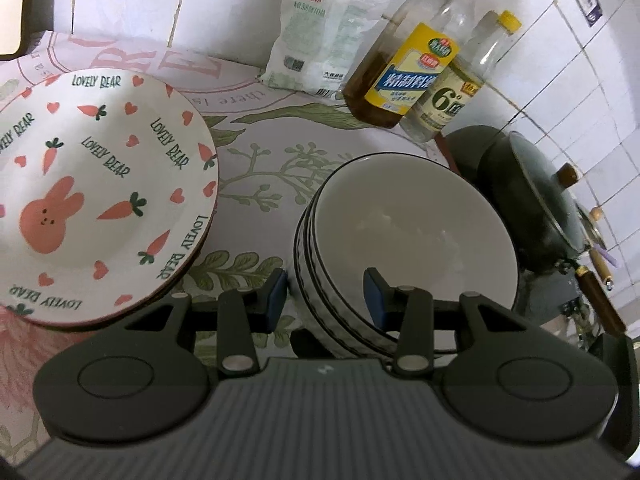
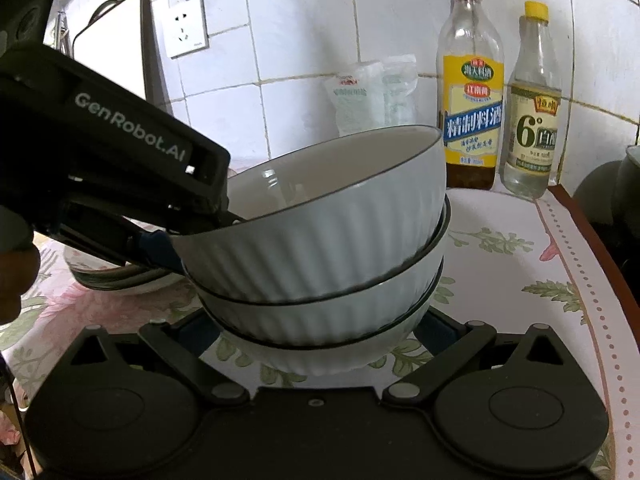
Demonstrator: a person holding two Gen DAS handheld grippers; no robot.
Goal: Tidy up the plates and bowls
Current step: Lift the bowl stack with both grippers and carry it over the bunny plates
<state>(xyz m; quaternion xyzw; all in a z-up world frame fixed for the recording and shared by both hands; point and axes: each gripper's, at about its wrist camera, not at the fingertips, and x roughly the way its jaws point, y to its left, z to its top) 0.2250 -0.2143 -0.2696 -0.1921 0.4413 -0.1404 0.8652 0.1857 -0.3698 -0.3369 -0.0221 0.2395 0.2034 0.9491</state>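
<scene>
Left wrist view: the left tool (image 1: 325, 294) is nearest, its blue pads set on either side of the near rim of the top bowl (image 1: 416, 232); one pad lies inside, the other outside the ribbed wall. Whether the pads press the rim cannot be told here. The bowl stack (image 1: 320, 280) sits right of the rabbit-print plate (image 1: 100, 184), which tops a short plate stack, apart from the bowls.

Right wrist view: the right tool (image 2: 320, 332) stands spread around the base of the lowest bowl (image 2: 320, 356), fingers beside it, not pinching. The top bowl (image 2: 320, 232) is tilted, its left rim pinched by the left tool (image 2: 200, 236), which enters from the left. The left tool is therefore the nearer to the lift.

The surface (image 2: 520, 272) carries a floral cloth. Behind stand a cooking-wine bottle (image 2: 472, 92), a vinegar bottle (image 2: 532, 112), a plastic bag (image 2: 372, 96) and a tiled wall (image 2: 300, 40).
</scene>
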